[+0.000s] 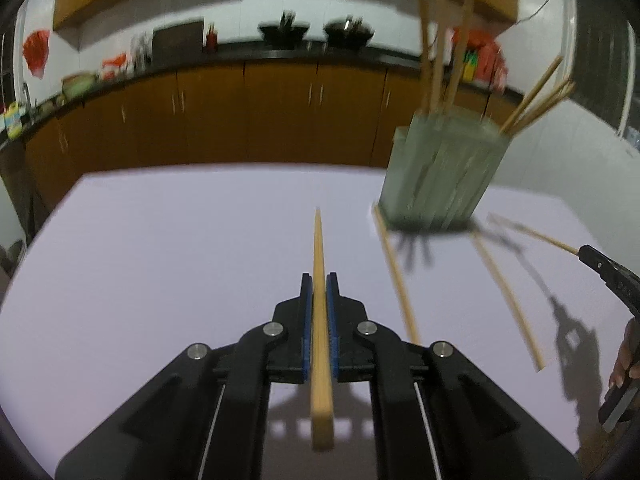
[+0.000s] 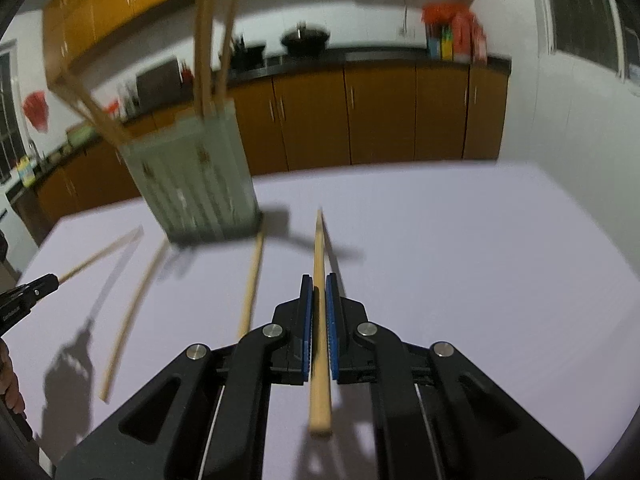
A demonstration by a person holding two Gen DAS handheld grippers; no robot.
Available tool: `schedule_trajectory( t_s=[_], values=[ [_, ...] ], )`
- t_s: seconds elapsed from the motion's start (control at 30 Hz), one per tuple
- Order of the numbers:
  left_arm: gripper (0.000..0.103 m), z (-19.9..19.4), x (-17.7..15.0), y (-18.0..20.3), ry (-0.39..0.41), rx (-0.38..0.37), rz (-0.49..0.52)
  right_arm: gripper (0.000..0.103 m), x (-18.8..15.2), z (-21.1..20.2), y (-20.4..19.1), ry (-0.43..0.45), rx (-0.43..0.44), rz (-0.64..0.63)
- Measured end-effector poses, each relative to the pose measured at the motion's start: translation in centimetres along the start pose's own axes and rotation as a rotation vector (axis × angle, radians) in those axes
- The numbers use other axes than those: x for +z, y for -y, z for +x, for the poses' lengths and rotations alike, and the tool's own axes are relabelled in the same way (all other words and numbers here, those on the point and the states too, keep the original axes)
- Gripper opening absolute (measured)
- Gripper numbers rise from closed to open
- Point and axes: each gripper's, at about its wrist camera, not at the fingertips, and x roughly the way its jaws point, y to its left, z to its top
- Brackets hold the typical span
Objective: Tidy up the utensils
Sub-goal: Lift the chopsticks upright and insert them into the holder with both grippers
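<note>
My left gripper [image 1: 319,280] is shut on a wooden chopstick [image 1: 319,248] that points straight ahead above the white table [image 1: 160,248]. My right gripper [image 2: 319,280] is shut on another chopstick [image 2: 319,248] in the same way. A pale green slatted holder [image 1: 440,172] stands on the table with several chopsticks sticking out of its top; it is ahead to the right in the left wrist view and ahead to the left as the holder [image 2: 196,184] in the right wrist view. Two loose chopsticks [image 1: 396,276] lie on the table in front of the holder.
The right gripper's tip [image 1: 612,276] with its chopstick shows at the right edge of the left wrist view, a hand [image 1: 624,352] behind it. Orange kitchen cabinets [image 1: 240,116] and a dark counter with pots run along the back wall.
</note>
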Motion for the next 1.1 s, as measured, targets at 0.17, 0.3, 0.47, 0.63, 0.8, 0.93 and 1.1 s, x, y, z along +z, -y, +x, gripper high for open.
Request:
schedule_trajectory(
  t_s=[0.17,0.3,0.47,0.63,0.8,0.93,1.1],
  values=[
    [0.008,-2.8,3.1,0.4,0.094,-0.052,-0.002,0.007,3.1,-2.7,-1.1,0.118,0.019,0.001],
    [0.008,-4.6,5.1,1.3,0.144,-0.099,0.014,0.007,4.8,-3.9,-2.3,0.166,0.037,-0.001],
    [0.008,-6.9,6.9,2.6,0.205,-0.149,0.042,0.007,6.6,-5.7,-3.7,0.226,0.079,-0.007],
    [0.008,-9.2,9.6,4.9,0.312,-0.192,0.048,0.007,9.2,-8.0,-4.8,0.331,0.153,-0.007],
    [0.008,-10.7,13.6,7.1,0.460,-0.206,0.008,0.007,12.8,-9.3,-6.0,0.471,0.207,-0.001],
    [0.008,-10.5,16.4,9.0,0.575,-0.174,-0.005,0.007,14.5,-7.8,-7.2,0.541,0.215,0.002],
    [0.008,-6.9,17.3,10.2,0.589,-0.151,-0.001,0.007,14.6,-3.6,-8.1,0.507,0.194,-0.011]
  ],
)
